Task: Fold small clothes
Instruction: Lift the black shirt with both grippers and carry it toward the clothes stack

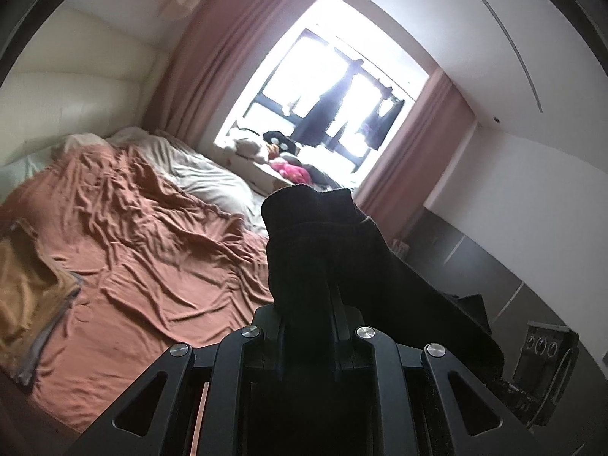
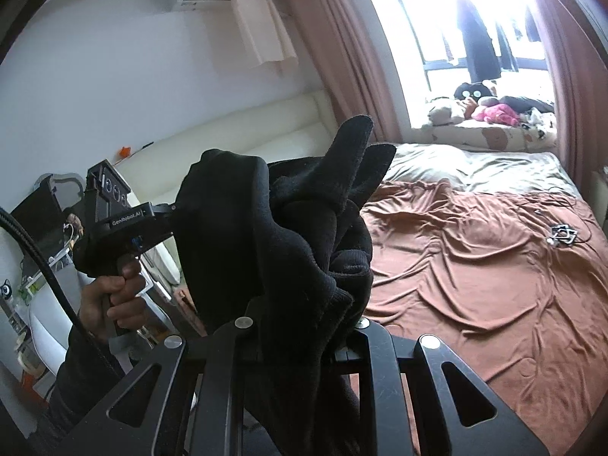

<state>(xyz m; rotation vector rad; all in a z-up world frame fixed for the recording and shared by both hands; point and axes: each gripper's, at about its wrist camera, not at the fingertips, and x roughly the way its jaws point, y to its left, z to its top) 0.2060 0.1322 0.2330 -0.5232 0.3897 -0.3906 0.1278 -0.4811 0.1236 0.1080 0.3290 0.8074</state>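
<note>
A black knit garment [image 2: 288, 228] hangs bunched in the air between both grippers, above the bed. My right gripper [image 2: 300, 304] is shut on its lower part; the cloth hides the fingertips. My left gripper [image 2: 173, 209] comes in from the left in the right wrist view and is shut on the garment's other edge. In the left wrist view the same black garment [image 1: 334, 243] drapes over my left gripper [image 1: 307, 296] and hides its fingers.
The bed with a wrinkled rust-brown sheet [image 2: 475, 266] lies below and to the right. A yellow-brown cloth [image 1: 26, 285] lies on the sheet's left edge. Cables [image 2: 562, 233] lie on the bed. Plush toys [image 2: 490, 108] sit on the window sill. A cream headboard [image 2: 247, 129] stands behind.
</note>
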